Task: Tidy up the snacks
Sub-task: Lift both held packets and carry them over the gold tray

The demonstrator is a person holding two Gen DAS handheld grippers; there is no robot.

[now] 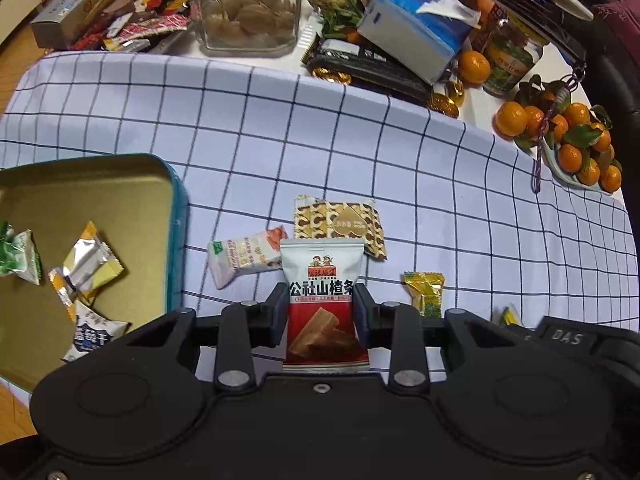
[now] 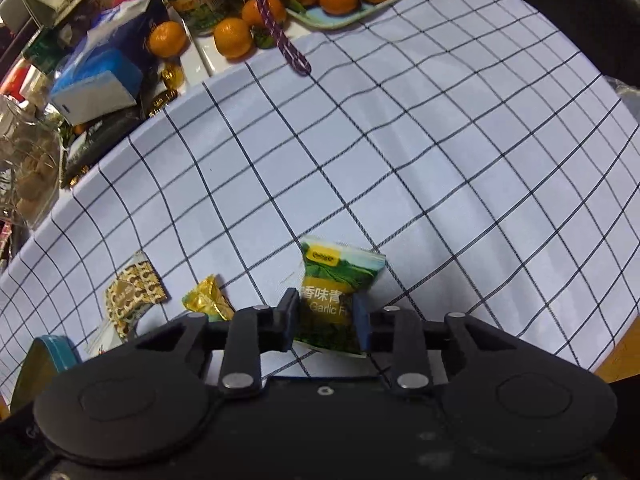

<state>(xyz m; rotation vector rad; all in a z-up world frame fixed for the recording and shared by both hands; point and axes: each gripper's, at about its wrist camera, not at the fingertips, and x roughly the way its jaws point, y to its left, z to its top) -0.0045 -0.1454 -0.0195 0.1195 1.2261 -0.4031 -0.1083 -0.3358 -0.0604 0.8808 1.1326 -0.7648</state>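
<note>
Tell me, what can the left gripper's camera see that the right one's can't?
Only the left view shows inside the teal tin, with wrapped snacks in it, and the left gripper clamped on a red-and-white hawthorn packet. Only the right view shows the right gripper clamped on a green garlic pea packet. Both show the checked cloth, the leopard-print packet, the gold candy and the tangerines.
</note>
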